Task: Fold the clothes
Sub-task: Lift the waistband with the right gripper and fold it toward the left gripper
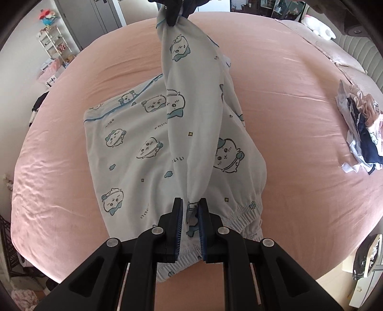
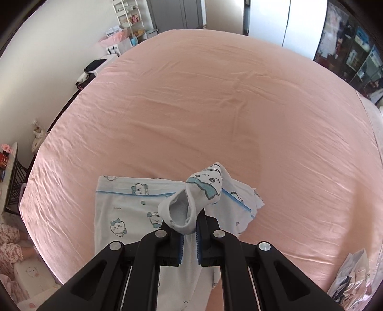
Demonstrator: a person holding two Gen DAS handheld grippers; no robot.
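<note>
Pyjama trousers, white with blue cartoon faces, are the garment in hand, and both claws have hold of them. In the left wrist view the left gripper has its jaws nearly closed, pinching a gathered bunch of cloth near the elastic waistband. From that pinch a trouser leg rises taut as a raised ridge to the right gripper, seen at the top of that view clamped on the far end. In its own view the right gripper is all but closed on the cuff, whose open mouth curls over the pads. The rest of the garment lies flat on the pink bedsheet, near the bed's foot-side edge. A pile of other clothes sits well apart towards the pillows. The step looks like a lengthwise fold, one leg being carried across onto the other. Next, both claws would need to lower the lifted leg together, keeping it stretched, line its edges up with the leg beneath, then let go. Slack or uneven lowering could leave wrinkles or a skewed fold.
</note>
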